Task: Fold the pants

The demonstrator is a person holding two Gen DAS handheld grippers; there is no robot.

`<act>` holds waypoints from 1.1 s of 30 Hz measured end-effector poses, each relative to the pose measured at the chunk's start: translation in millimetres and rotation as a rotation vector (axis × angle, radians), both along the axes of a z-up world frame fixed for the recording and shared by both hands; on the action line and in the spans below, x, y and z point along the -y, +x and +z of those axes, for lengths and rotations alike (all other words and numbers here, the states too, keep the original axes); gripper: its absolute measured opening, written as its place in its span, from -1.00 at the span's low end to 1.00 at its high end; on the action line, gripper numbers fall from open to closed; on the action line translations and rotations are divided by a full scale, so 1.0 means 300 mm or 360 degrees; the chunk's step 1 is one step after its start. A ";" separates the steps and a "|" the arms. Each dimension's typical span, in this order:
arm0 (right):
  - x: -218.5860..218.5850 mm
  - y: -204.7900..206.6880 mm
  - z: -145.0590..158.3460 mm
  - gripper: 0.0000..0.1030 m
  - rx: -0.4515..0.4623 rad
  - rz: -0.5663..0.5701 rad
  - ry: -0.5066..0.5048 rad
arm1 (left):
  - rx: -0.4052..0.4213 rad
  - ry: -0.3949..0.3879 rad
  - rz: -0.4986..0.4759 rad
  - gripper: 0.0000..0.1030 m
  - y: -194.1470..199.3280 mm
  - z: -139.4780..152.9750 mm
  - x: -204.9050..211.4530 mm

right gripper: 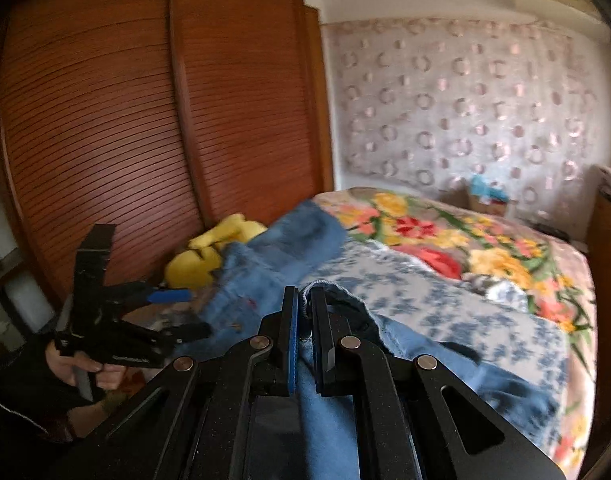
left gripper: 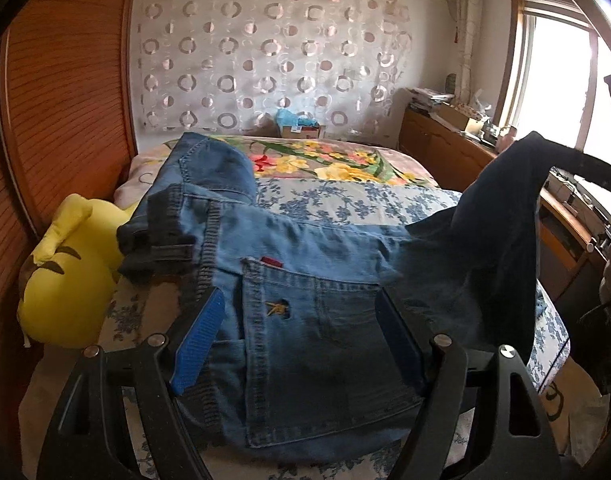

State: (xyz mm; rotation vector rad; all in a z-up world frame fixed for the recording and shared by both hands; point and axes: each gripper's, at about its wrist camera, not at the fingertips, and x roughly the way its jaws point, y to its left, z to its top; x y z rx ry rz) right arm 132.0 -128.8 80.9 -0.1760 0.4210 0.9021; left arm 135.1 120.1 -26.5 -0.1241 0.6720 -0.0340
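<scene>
So, one pair of jeans [left gripper: 305,264] on bed [left gripper: 365,200], waist end between left gripper [left gripper: 301,344] fingers, spread wide, not pinching. Right gripper [right gripper: 303,340] fingers pressed together on denim hem, leg lifted toward 3 o'clock. Risk, just my guess: thin hem grip slips mid-swing, or unpinned waist drags along, fold goes crooked. Also one yellow plush toy [left gripper: 69,264] at 9 o'clock.

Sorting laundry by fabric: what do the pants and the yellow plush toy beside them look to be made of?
Pants: blue denim, likely cotton, matte and faded, with contrast-stitched seams and a sewn patch pocket. Yellow plush toy: soft stuffed fabric, apparently smooth fleece or velour, puffy and seamed; the fibre cannot be told.
</scene>
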 end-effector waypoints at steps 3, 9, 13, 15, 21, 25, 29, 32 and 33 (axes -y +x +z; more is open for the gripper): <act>-0.061 0.042 -0.044 -0.89 -0.0059 0.0058 -0.0049 | -0.0016 -0.0009 0.0013 0.52 0.002 -0.016 -0.014; -0.106 0.129 -0.110 -0.64 -0.0175 0.0074 -0.0155 | -0.0043 -0.0015 -0.0004 0.52 0.009 -0.040 -0.001; -0.079 0.154 -0.103 -0.29 -0.0163 -0.0043 -0.0168 | -0.0052 -0.0019 -0.0042 0.52 0.030 -0.047 0.022; -0.031 0.143 -0.100 -0.26 -0.0175 -0.0093 -0.0157 | -0.0058 -0.0014 -0.0065 0.52 0.046 -0.049 0.042; 0.042 0.135 -0.156 -0.19 -0.0204 -0.0274 -0.0207 | -0.0090 -0.0015 -0.0134 0.52 0.088 -0.069 0.098; 0.052 0.129 -0.182 -0.15 -0.0225 -0.0343 -0.0234 | -0.0119 -0.0024 -0.0198 0.52 0.108 -0.090 0.134; 0.041 0.130 -0.197 -0.12 -0.0255 -0.0371 -0.0244 | -0.0151 -0.0045 -0.0230 0.52 0.126 -0.109 0.145; 0.017 0.151 -0.210 -0.11 -0.0280 -0.0391 -0.0249 | -0.0189 -0.0067 -0.0233 0.52 0.144 -0.129 0.144; 0.005 0.157 -0.212 -0.11 -0.0290 -0.0391 -0.0246 | -0.0204 -0.0070 -0.0231 0.52 0.151 -0.137 0.144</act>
